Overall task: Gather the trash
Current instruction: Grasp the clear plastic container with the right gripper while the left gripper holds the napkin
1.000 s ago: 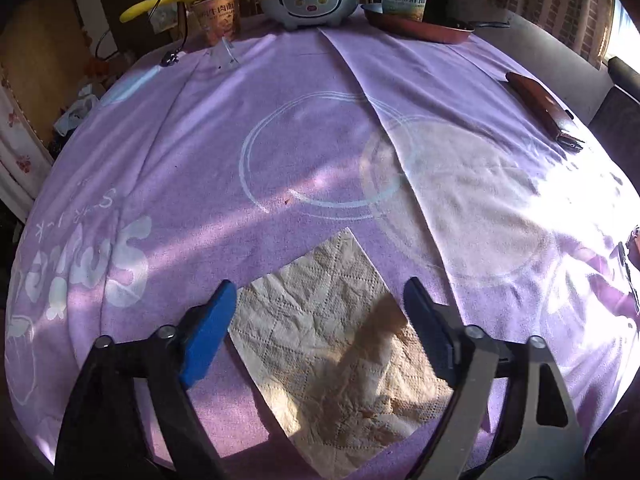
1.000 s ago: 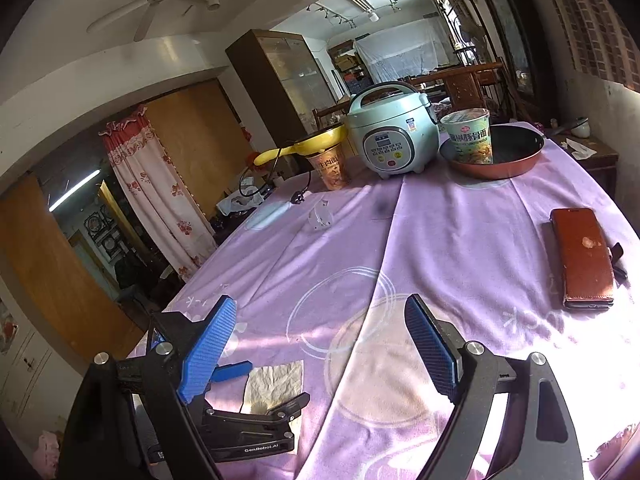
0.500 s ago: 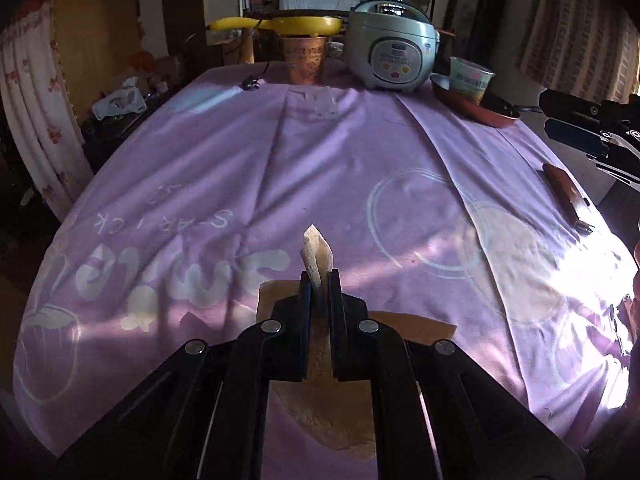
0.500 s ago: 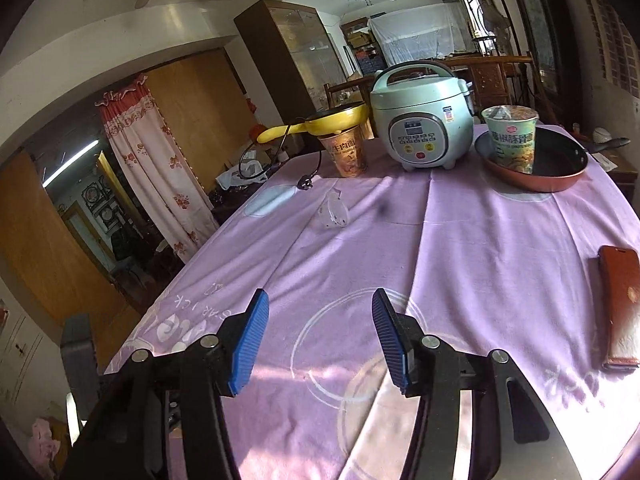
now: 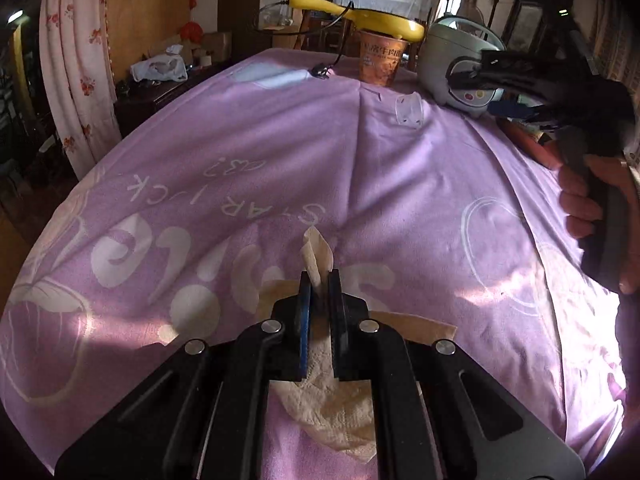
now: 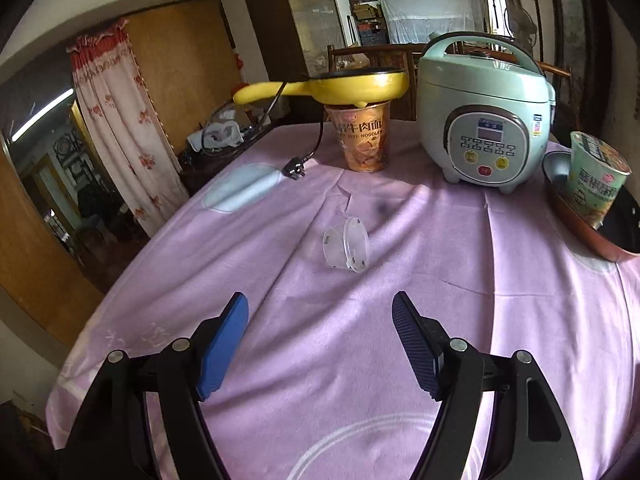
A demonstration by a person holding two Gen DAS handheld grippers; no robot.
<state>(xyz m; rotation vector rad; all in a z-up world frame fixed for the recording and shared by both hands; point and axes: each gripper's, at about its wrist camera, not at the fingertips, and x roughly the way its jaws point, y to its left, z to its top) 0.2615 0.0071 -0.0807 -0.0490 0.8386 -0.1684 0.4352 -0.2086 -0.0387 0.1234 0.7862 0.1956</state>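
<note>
Napkin (image 5: 318,254): tan, crumpled paper, pinched at a fold by the left gripper (image 5: 319,280); a peak stands above the pads, the rest trails on the purple tablecloth (image 5: 240,152) beneath the tool.
Left jaws: narrow, clamped on the napkin; pads nearly meet with paper between.
Right gripper (image 6: 320,340): jaws wide, nothing between them; aimed across the cloth toward the clear plastic cup (image 6: 346,250) lying on its side. Its jaws have just been opening again after a brief narrowing.
Right hand (image 5: 592,208): seen from the left wrist view at the right edge, wrapped round the tool's handle.
Step in hand (my reading): lift the napkin clear, and bring the right tool onto the cup as the next piece of trash.
Doing it well: keep the pinch firm and raise until the trailing sheet leaves the cloth, so it does not snag or tear. For the cup, straddle the wall, not the rim; thin plastic probably squashes or skids, so close gently.
Other things: orange noodle cup (image 6: 364,138) under a yellow pan (image 6: 340,88), rice cooker (image 6: 484,108), green noodle cup (image 6: 596,176) in a dark pan; all far side, untouched.
Change from a second ago: napkin then lay flat between wide left jaws; now gathered and gripped. Right view then showed the left tool and napkin; now neither, and the plastic cup sits nearer.
</note>
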